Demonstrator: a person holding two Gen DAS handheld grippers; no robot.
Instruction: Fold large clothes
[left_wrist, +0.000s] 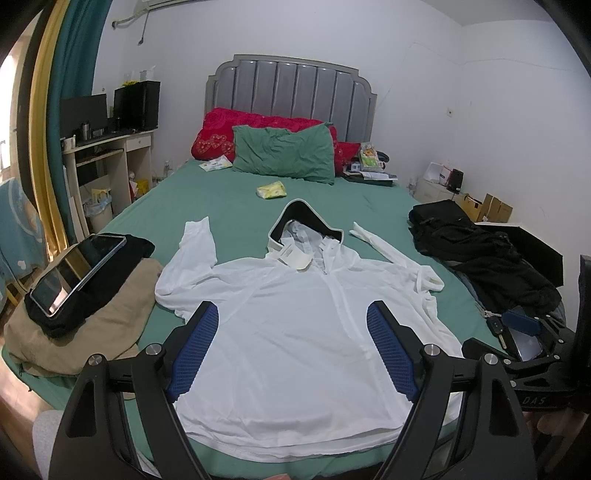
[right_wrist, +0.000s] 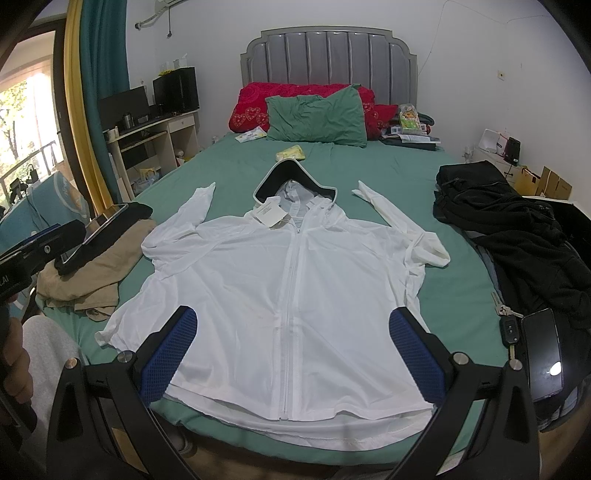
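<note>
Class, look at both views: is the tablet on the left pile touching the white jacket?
Apart. The left wrist view shows the tablet resting on dark cloth, with tan fabric between it and the white jacket.

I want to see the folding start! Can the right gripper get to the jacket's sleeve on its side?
Probably yes. The right gripper is open above the thin white zip-up hooded jacket, and its right sleeve lies uncovered on the green bedsheet, apart from the black clothes pile.

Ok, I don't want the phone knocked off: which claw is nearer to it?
Right. The phone lies just right of the right claw, beside the jacket hem; the left claw is further left, on the tablet's side.
</note>
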